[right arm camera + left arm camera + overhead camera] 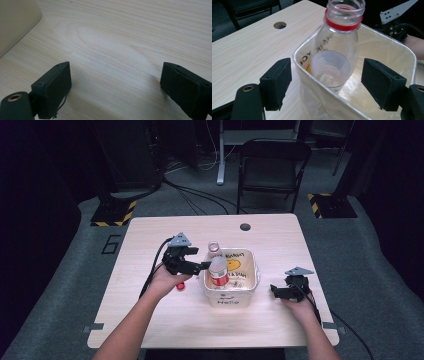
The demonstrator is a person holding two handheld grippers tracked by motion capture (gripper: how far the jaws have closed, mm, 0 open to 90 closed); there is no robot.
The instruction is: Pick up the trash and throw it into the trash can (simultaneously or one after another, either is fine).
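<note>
Table (165, 320) lit bright from above, surroundings v. dark; soft shadows; high view slightly blurry; close-ups sharper.

left gripper (204, 266) jaws apart, right gripper (273, 290) jaws wide, low

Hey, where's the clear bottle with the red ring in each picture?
High view: clear bottle at centre, lying in the white bin.
Left gripper view: top centre, leaning inside the bin.
Right gripper view: not in it.
Shared landmark: the bin, whose corner shows top left there.
</note>
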